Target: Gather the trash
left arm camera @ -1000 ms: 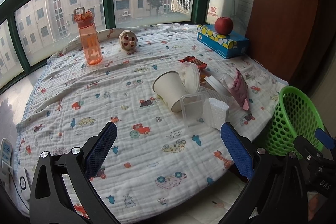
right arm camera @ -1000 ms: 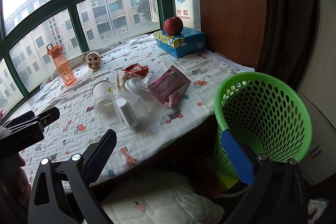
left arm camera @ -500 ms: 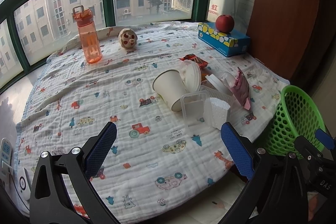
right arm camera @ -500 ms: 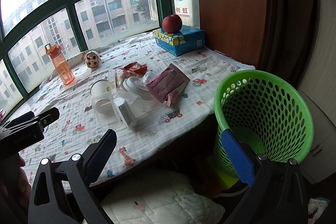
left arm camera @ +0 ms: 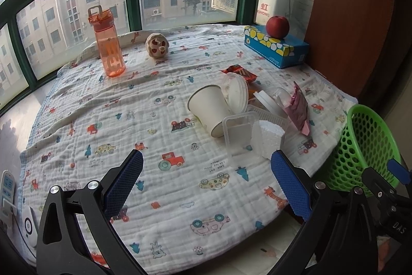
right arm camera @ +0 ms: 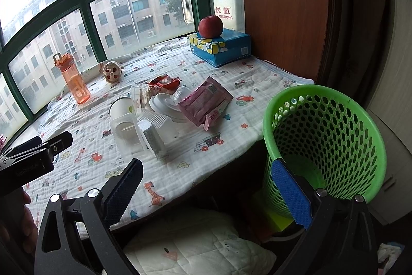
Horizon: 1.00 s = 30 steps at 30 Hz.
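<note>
Here the left hand-held gripper (left arm camera: 207,166) hangs above the near part of the counter (left arm camera: 154,135), jaws spread wide with nothing between them, and the right hand-held gripper (right arm camera: 207,168) hangs past the counter's front edge, also wide open and empty. From the left wrist view, going left to right: a white power strip (left arm camera: 6,187) at the far left edge, which the right view does not show; an orange water bottle (left arm camera: 106,41) standing upright near the window; a small round toy (left arm camera: 157,45) beside it; then the trash pile right of centre. The pile holds a white paper cup (left arm camera: 209,108) on its side, a clear plastic box (left arm camera: 240,135) touching it, a white foam block (left arm camera: 270,135), a clear round lid (left arm camera: 235,93), a red snack wrapper (left arm camera: 239,71) and a pink wrapper (left arm camera: 298,107). Behind, a red apple (left arm camera: 276,26) sits on a blue tissue box (left arm camera: 276,49). The green mesh basket (left arm camera: 368,146) shows only partly at the right edge. The right wrist view looks into that basket (right arm camera: 327,135), standing just beside the counter's edge, and shows quilted bedding (right arm camera: 195,244) below the counter, unseen from the left.
</note>
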Tool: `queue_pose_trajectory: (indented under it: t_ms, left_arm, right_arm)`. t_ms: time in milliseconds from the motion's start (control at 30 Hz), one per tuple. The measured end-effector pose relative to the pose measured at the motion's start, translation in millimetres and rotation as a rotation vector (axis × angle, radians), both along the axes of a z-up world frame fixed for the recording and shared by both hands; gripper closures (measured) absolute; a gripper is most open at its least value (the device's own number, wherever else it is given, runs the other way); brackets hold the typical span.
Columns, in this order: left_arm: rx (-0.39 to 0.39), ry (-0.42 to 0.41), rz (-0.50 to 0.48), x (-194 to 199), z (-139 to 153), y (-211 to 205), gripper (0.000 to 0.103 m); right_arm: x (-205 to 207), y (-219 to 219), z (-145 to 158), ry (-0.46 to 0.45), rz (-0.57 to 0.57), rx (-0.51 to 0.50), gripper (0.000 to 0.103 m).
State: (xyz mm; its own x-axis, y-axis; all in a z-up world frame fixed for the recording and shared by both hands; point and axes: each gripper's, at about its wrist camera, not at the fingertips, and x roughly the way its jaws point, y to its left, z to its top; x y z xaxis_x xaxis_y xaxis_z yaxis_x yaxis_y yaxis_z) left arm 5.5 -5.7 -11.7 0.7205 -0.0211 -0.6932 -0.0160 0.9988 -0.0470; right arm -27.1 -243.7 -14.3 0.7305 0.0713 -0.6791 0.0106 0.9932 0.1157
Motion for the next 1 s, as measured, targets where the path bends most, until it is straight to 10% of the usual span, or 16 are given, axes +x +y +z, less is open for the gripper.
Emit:
queue_pose_trajectory:
  t_ms: [1000]
  left_arm:
    - [0.025, 0.082, 0.009, 44, -10, -1, 0.005]
  right_arm:
    - [60, -8, -6, 0.06, 0.024, -0.004, 0.006]
